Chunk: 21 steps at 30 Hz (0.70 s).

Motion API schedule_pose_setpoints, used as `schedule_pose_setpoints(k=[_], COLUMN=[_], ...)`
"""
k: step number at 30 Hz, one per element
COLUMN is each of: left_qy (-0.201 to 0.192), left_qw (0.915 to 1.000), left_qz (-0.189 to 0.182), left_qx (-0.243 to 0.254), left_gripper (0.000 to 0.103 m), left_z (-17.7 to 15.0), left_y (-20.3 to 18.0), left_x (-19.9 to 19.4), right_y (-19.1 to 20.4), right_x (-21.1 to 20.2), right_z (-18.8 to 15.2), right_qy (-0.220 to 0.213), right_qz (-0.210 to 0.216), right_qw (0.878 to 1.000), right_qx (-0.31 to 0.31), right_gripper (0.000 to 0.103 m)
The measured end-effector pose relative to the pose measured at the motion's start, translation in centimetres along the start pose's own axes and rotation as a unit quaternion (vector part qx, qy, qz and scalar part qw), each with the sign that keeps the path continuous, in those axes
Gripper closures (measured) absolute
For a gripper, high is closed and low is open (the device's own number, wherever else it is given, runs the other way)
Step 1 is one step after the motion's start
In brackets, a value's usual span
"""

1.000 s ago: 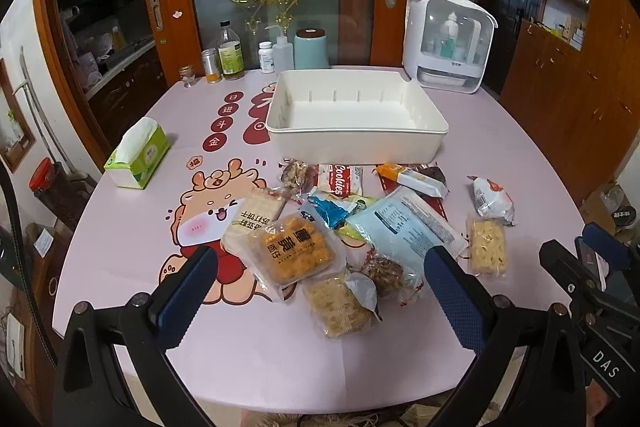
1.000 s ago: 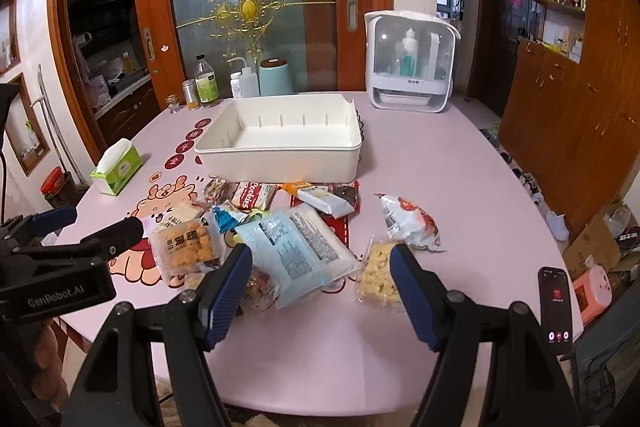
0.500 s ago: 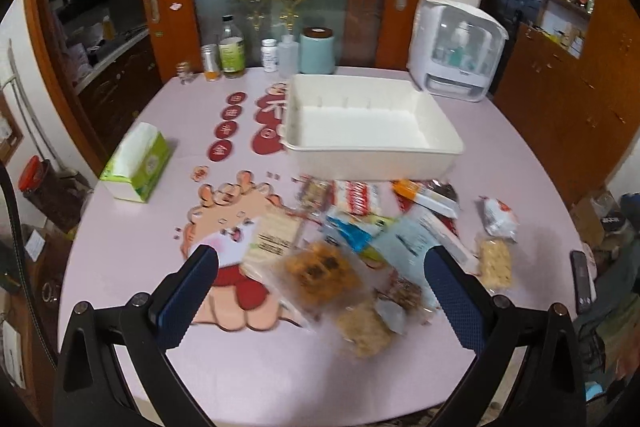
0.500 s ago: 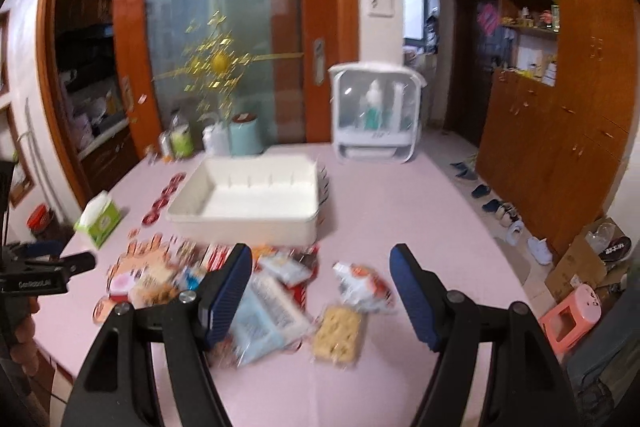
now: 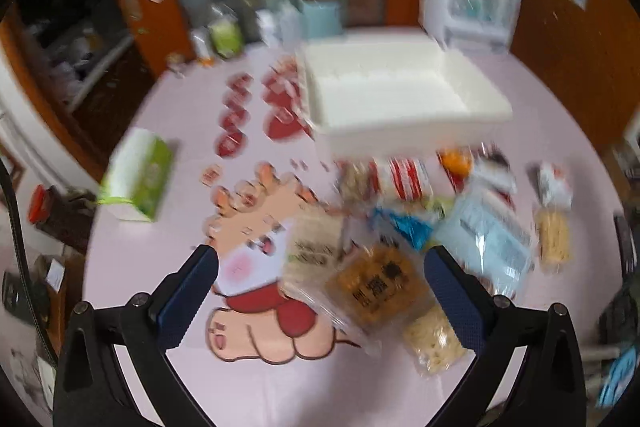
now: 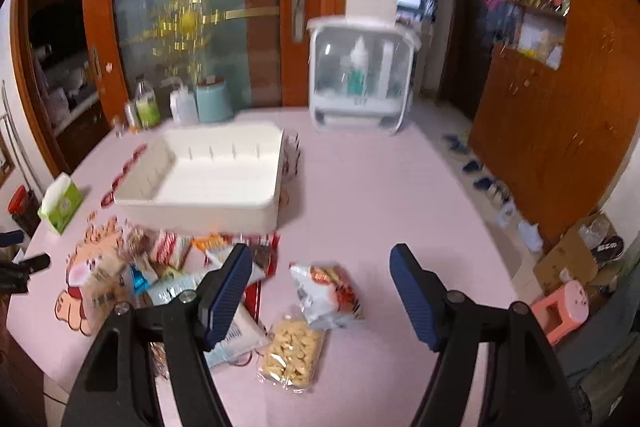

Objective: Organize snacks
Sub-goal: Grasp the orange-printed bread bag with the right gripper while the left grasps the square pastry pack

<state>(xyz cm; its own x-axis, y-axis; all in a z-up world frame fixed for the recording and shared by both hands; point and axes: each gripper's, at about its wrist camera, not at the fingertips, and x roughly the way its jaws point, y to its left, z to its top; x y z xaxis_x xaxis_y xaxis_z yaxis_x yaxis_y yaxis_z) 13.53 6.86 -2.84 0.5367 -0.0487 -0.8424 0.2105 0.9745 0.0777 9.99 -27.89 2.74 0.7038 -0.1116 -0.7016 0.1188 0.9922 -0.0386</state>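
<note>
Left wrist view: blurred w/ motion, detail soft.
Left tongs (image 5: pixel 320 263): released, jaws spread wide, nothing between pads; they hang above the near part of the snack pile.
Right tongs (image 6: pixel 320 279): released too, jaws wide apart, nothing gripped; over the right end of the pile.
Tabletop (image 6: pixel 380 195): pink, w/ a cartoon print (image 5: pixel 256 255) at near left.
Snacks: loose heap on tabletop, just in front of the tray, none inside it.
Tray (image 5: pixel 400 99): white, rectangular, its inside shows only bare white floor; sits mid-tabletop, behind the heap.
Orange pack (image 5: pixel 380 287): clear wrap, dark lettering, near edge of heap, between the left pads in that view.
Pale-blue pack (image 5: pixel 484 239): right of orange pack, partly overlapping others.
Puff bag (image 6: pixel 292 351): clear, yellow pieces, nearest right tongs, touching the white bag.
White bag (image 6: pixel 326 291): red/orange print, just behind puff bag, between right pads in view.
Red-striped pack (image 5: pixel 408 175): close to tray front wall.
Tissue box (image 5: pixel 138 179): green, far left of tabletop, well apart from snacks.
Bottles (image 6: pixel 146 107): back-left edge, behind tray.
White cabinet (image 6: pixel 360 79): clear-fronted, back of tabletop, right of tray.
</note>
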Motion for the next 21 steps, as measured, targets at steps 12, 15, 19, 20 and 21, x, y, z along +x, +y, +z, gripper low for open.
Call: schedule_pose_setpoints(k=[12, 15, 19, 20, 21], left_qy=[0.154, 0.163, 0.177, 0.181, 0.185], left_qw=[0.9775, 0.9712, 0.9627, 0.9609, 0.9589], left_qz=[-0.101, -0.118, -0.108, -0.106, -0.105], left_qx=[0.103, 0.127, 0.173, 0.181, 0.188], left_gripper=[0.001, 0.001, 0.001, 0.001, 0.001], left_z=[-2.5, -2.9, -3.1, -3.2, -3.3], left_y=[-2.7, -3.6, -5.1, -5.5, -5.8], left_x=[12.0, 12.8, 13.7, 13.9, 14.2], right_y=[-2.3, -2.9, -2.9, -2.8, -2.6], right_x=[14.6, 16.8, 18.6, 18.7, 18.9], right_z=[-3.1, -3.9, -4.6, -4.6, -4.7], right_qy=[0.169, 0.193, 0.213, 0.213, 0.215], right_qz=[0.03, 0.048, 0.06, 0.052, 0.05], right_qw=[0.985, 0.979, 0.975, 0.975, 0.975], right_qx=[0.024, 0.035, 0.03, 0.023, 0.014], right_gripper=[0.031, 0.031, 0.031, 0.031, 0.031])
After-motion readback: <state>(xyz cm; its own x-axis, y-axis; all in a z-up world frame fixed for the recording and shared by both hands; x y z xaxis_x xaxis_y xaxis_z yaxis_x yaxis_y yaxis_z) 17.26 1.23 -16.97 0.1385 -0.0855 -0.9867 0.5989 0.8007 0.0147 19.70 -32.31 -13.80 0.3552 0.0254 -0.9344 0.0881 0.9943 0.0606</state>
